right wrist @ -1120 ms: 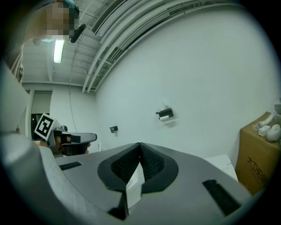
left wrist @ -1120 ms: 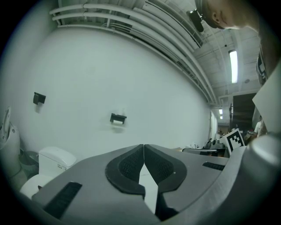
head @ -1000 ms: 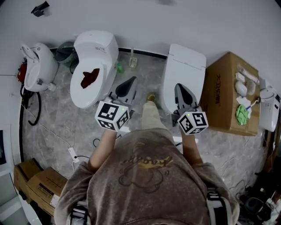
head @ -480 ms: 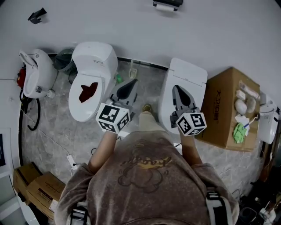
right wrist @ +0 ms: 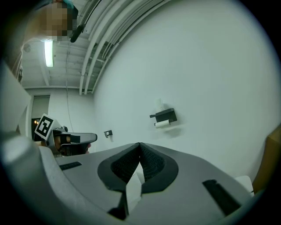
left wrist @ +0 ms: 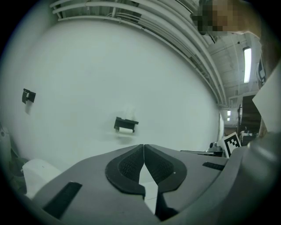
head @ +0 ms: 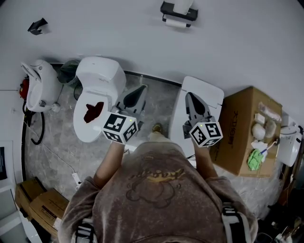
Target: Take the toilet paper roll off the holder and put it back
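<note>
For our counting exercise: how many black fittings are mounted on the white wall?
2: a black toilet paper holder carrying a white roll, top centre; a smaller black bracket, far upper left.

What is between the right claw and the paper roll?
In the right gripper view, only bare wall separates the right claw from the roll on its holder.

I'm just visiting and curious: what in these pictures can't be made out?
White toilet paper roll under the black wall holder: tiny in every view; mounting unclear.
Dark red thing in the open white toilet: head view, too small to identify.
Small items on the brown cardboard box: head view, too small to name.
Grey floor at the person's feet: head view, hidden by the brown sweatshirt.
</note>
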`<action>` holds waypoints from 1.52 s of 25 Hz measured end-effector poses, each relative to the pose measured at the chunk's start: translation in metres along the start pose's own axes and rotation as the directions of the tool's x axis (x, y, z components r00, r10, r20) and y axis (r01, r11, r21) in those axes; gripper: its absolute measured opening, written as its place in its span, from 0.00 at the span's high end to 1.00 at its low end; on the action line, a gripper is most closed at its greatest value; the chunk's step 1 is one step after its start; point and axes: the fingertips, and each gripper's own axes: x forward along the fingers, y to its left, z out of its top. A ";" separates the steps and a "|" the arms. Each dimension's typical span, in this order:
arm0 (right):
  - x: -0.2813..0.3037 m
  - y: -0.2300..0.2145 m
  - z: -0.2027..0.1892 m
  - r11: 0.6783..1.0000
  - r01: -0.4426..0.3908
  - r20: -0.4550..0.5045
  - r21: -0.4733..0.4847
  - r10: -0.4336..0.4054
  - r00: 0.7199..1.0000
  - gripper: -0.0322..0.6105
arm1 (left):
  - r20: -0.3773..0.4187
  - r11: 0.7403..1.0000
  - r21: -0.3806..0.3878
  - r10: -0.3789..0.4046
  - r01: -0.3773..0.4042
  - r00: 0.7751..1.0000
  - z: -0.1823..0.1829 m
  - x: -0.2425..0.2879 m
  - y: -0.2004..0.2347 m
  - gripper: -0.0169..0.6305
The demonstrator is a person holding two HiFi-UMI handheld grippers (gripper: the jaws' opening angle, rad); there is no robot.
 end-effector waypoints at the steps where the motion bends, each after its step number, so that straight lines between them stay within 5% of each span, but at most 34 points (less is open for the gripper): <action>1: 0.006 -0.006 0.002 1.000 -0.002 0.000 0.000 0.002 1.000 0.96 | 0.003 1.000 0.001 0.002 -0.002 1.000 0.003 0.008 0.002 0.94; 14: 0.063 -0.041 0.022 0.998 -0.062 -0.009 -0.021 0.062 0.998 0.96 | 0.031 0.999 -0.004 0.037 -0.037 0.999 0.021 0.068 0.045 0.94; 38: 0.125 -0.052 0.044 0.998 0.064 0.040 -0.020 -0.063 0.997 0.96 | 0.017 0.987 0.024 -0.160 0.160 0.987 0.052 0.139 0.081 0.94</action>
